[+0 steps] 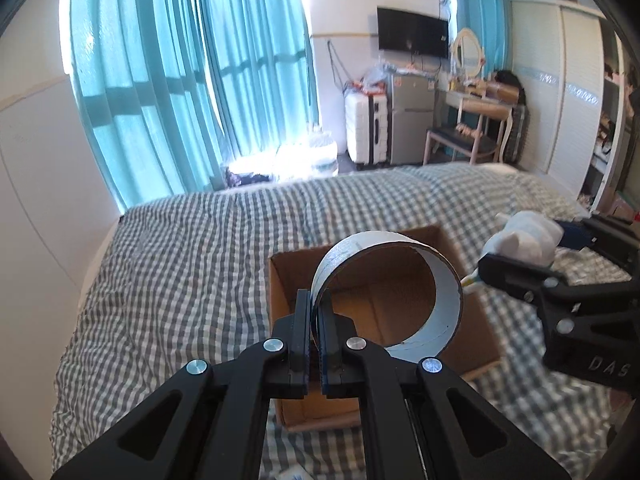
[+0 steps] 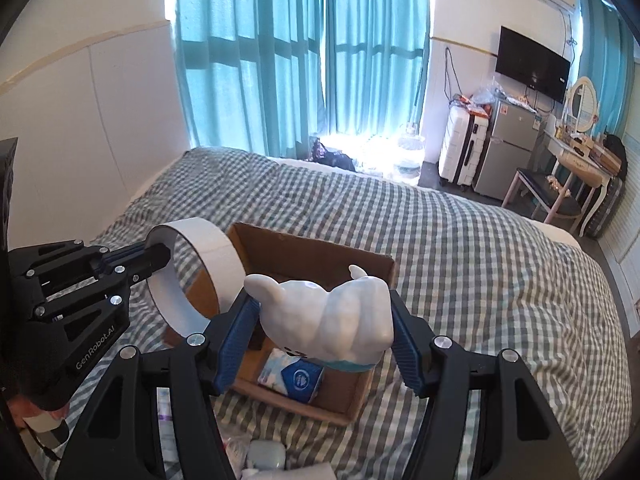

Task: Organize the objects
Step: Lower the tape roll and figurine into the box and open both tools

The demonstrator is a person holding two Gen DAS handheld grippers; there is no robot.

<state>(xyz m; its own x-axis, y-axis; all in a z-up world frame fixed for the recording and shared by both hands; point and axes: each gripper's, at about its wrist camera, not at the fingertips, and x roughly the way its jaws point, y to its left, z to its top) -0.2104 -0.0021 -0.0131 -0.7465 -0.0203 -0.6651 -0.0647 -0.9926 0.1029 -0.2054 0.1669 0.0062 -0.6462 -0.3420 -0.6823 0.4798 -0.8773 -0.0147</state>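
Note:
My left gripper (image 1: pixel 315 304) is shut on the wall of a white cardboard ring (image 1: pixel 444 292) and holds it above an open brown cardboard box (image 1: pixel 280 280) on the bed. In the right wrist view the ring (image 2: pixel 212 256) hangs at the box's left edge, held by the left gripper (image 2: pixel 160 258). My right gripper (image 2: pixel 324 320) is shut on a white animal figurine (image 2: pixel 332 312) and holds it over the box (image 2: pixel 312 252). A blue-and-white tissue pack (image 2: pixel 292 376) lies inside the box. The figurine (image 1: pixel 524 236) also shows in the left wrist view, right of the box.
The box sits on a grey-and-white checked bed cover (image 2: pixel 480 272). Small white items (image 2: pixel 264 456) lie on the bed near me. Beyond the bed are teal curtains (image 1: pixel 192 60), a white suitcase (image 1: pixel 366 128), a small fridge (image 1: pixel 412 116) and a chair (image 1: pixel 460 140).

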